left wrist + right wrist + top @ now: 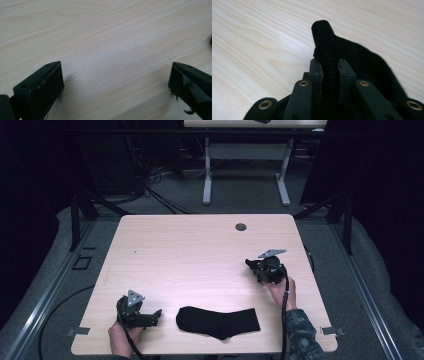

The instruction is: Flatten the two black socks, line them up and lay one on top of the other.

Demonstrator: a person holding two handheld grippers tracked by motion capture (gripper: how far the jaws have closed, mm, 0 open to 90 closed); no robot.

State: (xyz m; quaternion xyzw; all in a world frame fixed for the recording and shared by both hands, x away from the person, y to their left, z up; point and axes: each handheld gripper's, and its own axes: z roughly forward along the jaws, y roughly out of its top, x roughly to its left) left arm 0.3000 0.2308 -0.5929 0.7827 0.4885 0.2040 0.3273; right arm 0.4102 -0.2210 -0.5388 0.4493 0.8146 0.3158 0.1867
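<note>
A black sock (pixel 218 322) lies flat near the table's front edge, toe end to the left. My left gripper (pixel 156 316) rests just left of it, apart from it. In the left gripper view the left gripper (pixel 116 80) stands wide open over bare wood. My right gripper (pixel 251 265) is at the right side of the table, pointing left. In the right gripper view the right gripper (pixel 329 66) is shut on a second black sock (pixel 362 65). A bunched, ribbed fold of that sock sticks up between the pads, and the rest trails off to the right on the wood.
The light wooden table (pixel 190 255) has a round cable hole (pixel 241 227) near its far edge. Beyond it, on grey carpet, stand another table's white legs (pixel 207 175) and loose cables (pixel 160 195). Metal floor rails run along both sides.
</note>
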